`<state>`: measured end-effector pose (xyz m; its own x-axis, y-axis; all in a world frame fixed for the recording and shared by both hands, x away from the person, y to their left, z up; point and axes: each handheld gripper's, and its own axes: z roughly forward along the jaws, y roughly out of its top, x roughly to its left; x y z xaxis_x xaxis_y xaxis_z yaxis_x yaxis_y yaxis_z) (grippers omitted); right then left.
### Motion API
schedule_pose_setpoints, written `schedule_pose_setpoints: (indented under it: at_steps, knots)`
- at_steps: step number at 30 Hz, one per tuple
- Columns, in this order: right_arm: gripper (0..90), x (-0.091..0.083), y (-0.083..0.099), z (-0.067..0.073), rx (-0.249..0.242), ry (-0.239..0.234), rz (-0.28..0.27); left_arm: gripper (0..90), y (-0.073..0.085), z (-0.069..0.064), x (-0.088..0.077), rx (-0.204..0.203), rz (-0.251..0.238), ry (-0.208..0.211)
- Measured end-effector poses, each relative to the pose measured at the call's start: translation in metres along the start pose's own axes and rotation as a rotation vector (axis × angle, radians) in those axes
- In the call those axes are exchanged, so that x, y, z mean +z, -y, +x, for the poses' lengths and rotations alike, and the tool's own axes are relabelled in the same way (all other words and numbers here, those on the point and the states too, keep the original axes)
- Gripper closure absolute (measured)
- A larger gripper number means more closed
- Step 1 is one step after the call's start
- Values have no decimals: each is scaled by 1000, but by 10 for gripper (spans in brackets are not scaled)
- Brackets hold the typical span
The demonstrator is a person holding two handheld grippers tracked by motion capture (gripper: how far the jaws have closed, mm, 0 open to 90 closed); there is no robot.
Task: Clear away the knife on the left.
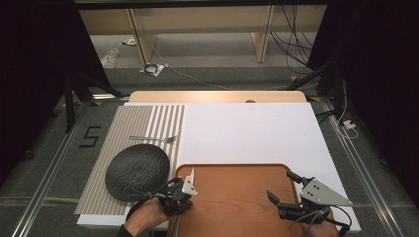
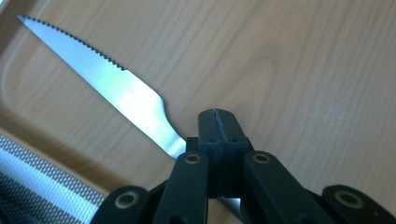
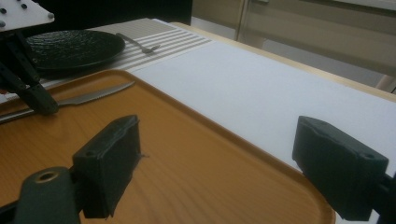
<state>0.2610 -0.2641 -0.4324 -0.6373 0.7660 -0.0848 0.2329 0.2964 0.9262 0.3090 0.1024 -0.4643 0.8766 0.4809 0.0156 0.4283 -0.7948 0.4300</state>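
A steel knife (image 1: 191, 174) with a serrated blade (image 2: 105, 77) is at the left end of the brown wooden tray (image 1: 232, 197). Its blade points toward the tray's far left corner. My left gripper (image 1: 182, 191) is shut on the knife's handle, and its jaws (image 2: 218, 128) meet over the metal. In the right gripper view the knife (image 3: 93, 95) sits low over the tray floor. I cannot tell whether it touches. My right gripper (image 1: 281, 185) stands open over the tray's right end, with nothing between its pads (image 3: 112, 163).
A black round plate (image 1: 137, 171) lies on a striped placemat (image 1: 128, 123) left of the tray. A fork (image 1: 153, 138) lies beyond the plate. A white sheet (image 1: 247, 131) covers the table behind the tray. Floor, cables and shelf legs lie past the far edge.
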Motion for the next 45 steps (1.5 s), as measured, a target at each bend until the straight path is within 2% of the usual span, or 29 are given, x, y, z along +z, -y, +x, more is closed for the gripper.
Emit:
schedule_pose_setpoints:
  at_steps: [13,19,21,26,28,32,39,45]
  knots:
    - [162,0,0,0,-2,-2,-7,894,8,8,-4,-36,18,-39]
    - [162,0,0,0,-2,-1,-6,877,8,10,-6,-41,0,-44]
    - [162,0,0,0,-1,-2,-7,822,7,10,-9,-62,-34,-18]
    - [162,0,0,0,0,-1,-6,670,5,11,-14,-75,-60,-15]
    - [162,0,0,0,0,-1,-6,545,3,12,-15,-99,-73,-27]
    - [162,0,0,-1,6,-1,-12,436,2,15,-19,-123,-105,-44]
    - [162,0,0,-1,11,-5,-11,317,3,21,-28,-148,-168,-68]
    - [162,0,1,-3,16,-6,-15,270,4,28,-35,-177,-225,-97]
